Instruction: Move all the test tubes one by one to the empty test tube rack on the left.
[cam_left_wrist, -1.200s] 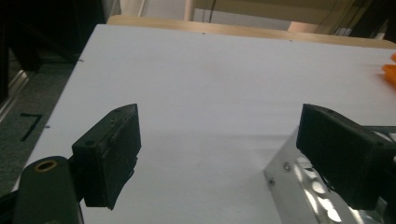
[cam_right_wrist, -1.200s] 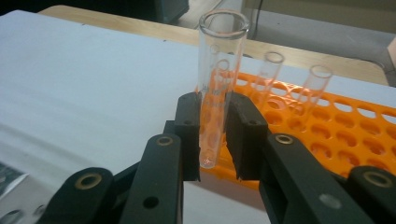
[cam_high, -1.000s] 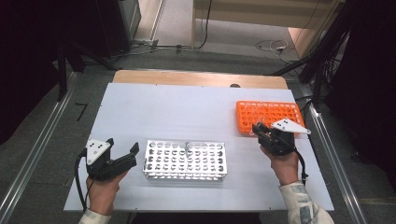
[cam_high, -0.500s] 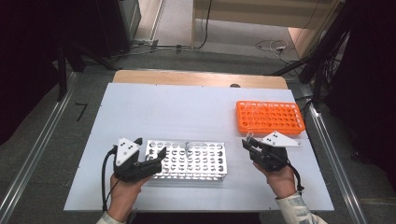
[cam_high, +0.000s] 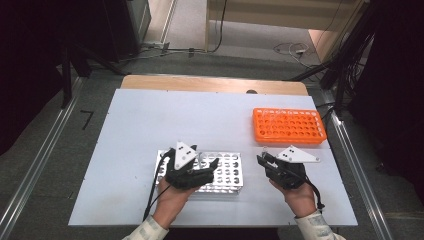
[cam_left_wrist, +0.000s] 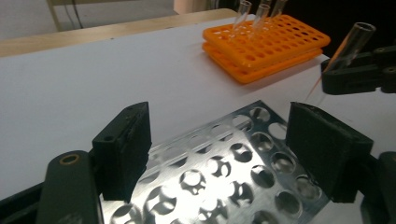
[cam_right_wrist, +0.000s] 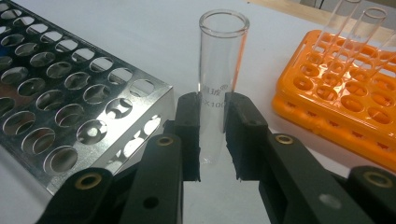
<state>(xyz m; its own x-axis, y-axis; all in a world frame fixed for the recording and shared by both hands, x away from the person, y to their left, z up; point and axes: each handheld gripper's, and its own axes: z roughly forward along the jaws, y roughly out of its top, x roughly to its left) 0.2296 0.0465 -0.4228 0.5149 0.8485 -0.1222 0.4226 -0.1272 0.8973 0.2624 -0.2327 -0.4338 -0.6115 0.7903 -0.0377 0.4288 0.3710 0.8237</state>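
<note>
A clear glass test tube stands upright between the jaws of my right gripper, which is shut on it just right of the metal rack. The same tube leans in the right gripper seen from the left gripper view. My left gripper is open, its jaws spread over the silver perforated rack. In the high view the left gripper covers the rack's left part, and the right gripper is to its right. The orange rack holds a few tubes.
The white table has bare room left of and behind the metal rack. A wooden strip runs along the far edge. Metal rails flank the table on the floor.
My left gripper has moved right onto the metal rack. My right gripper has come from the orange rack toward the near side, carrying the tube, to the right of the metal rack.
</note>
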